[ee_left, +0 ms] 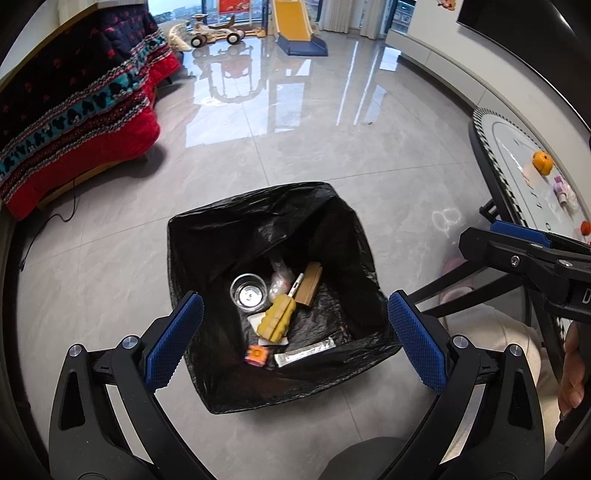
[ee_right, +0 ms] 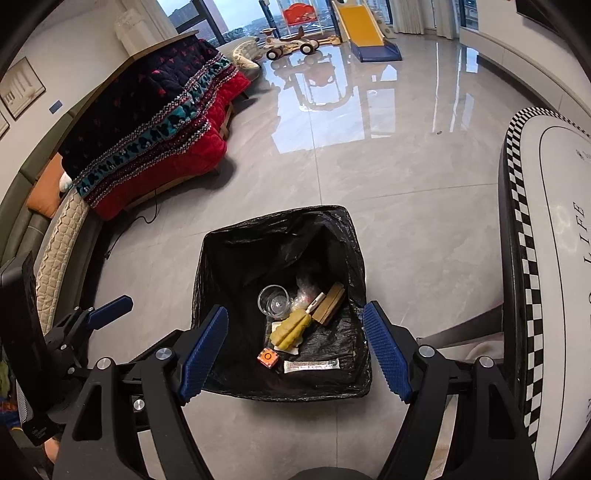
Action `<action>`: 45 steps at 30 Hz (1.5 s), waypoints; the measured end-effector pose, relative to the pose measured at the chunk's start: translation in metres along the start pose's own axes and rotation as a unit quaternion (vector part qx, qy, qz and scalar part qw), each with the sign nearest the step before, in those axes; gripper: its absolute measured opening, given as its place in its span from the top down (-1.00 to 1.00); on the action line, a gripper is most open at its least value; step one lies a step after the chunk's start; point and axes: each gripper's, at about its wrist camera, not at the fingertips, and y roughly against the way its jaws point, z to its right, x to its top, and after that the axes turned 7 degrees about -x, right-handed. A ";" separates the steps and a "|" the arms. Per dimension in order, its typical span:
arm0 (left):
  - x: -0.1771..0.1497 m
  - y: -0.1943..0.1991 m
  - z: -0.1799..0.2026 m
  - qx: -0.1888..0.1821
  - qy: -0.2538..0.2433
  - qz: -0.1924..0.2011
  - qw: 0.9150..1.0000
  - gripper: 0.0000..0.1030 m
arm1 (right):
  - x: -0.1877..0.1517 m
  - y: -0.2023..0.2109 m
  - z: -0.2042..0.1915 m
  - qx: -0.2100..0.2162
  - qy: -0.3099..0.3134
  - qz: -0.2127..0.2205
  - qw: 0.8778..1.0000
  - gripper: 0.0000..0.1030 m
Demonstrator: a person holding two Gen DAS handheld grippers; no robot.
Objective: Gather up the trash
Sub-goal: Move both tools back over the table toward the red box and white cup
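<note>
A bin lined with a black bag (ee_left: 221, 236) (ee_right: 236, 251) stands on the grey floor below both grippers. Inside lie a clear plastic cup (ee_left: 248, 291) (ee_right: 273, 301), a yellow sponge-like piece (ee_left: 277, 320) (ee_right: 291, 329), a brown block (ee_left: 309, 283) (ee_right: 330, 302), a small orange packet (ee_left: 256, 355) (ee_right: 267, 357) and a silver sachet (ee_left: 304, 352) (ee_right: 312, 366). My left gripper (ee_left: 295, 332) is open and empty above the bin. My right gripper (ee_right: 295, 350) is open and empty above the bin; it also shows at the right of the left wrist view (ee_left: 517, 247).
A round white table with a checkered rim (ee_left: 491, 158) (ee_right: 521, 229) stands at the right, with small orange and pink items (ee_left: 542, 162) on it. A sofa with a red and navy blanket (ee_left: 74, 110) (ee_right: 147, 129) stands at the left. A yellow slide (ee_left: 291, 22) and toy car stand far back.
</note>
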 end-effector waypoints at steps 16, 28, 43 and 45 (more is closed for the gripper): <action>0.033 -0.005 0.087 -0.042 -0.070 -0.002 0.997 -0.88 | -0.005 0.052 0.081 -0.012 -0.057 0.041 0.997 -0.49; 0.053 -0.028 0.191 -0.088 -0.155 -0.018 0.984 -0.88 | -0.017 0.087 0.183 -0.060 -0.134 0.063 0.987 -0.49; 0.062 -0.052 0.329 -0.145 -0.253 -0.043 0.956 -0.88 | -0.060 0.133 0.321 -0.132 -0.243 0.085 0.957 -0.49; 0.062 -0.053 0.347 -0.151 -0.262 -0.043 0.952 -0.88 | -0.067 0.140 0.338 -0.140 -0.258 0.088 0.952 -0.49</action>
